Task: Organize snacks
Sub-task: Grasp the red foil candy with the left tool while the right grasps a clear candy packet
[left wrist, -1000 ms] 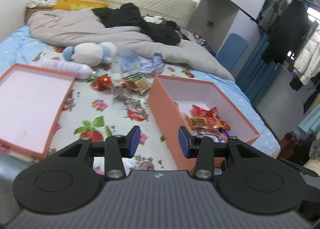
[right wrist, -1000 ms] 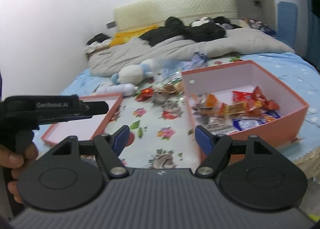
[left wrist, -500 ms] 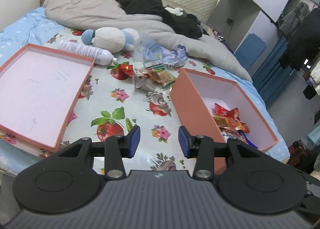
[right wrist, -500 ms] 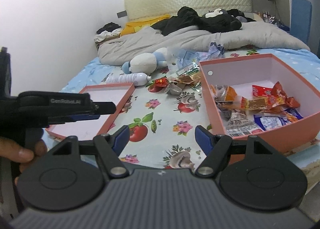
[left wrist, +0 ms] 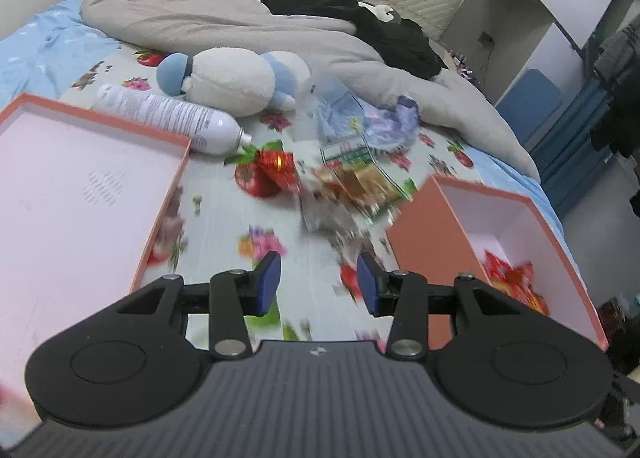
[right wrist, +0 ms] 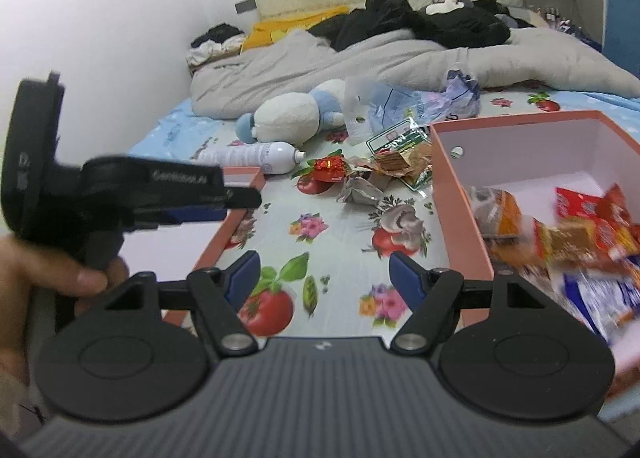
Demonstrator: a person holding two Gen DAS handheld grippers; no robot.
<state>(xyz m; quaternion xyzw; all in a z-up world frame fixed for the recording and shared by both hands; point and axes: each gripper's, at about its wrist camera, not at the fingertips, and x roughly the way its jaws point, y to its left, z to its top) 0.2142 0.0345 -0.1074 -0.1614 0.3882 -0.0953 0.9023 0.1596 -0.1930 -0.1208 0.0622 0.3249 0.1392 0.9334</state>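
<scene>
Both hand-held grippers, left (left wrist: 318, 282) and right (right wrist: 322, 278), stood apart and empty above the bed (right wrist: 340, 225). Loose snacks (left wrist: 352, 185) lay between lid (left wrist: 80, 185) and box (right wrist: 520, 145).

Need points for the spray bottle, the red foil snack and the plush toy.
spray bottle (left wrist: 168, 115), left wrist view, middle of its white body.
red foil snack (right wrist: 330, 167), right wrist view, centre of the crinkled wrapper.
plush toy (left wrist: 232, 81), left wrist view, its white belly.
</scene>
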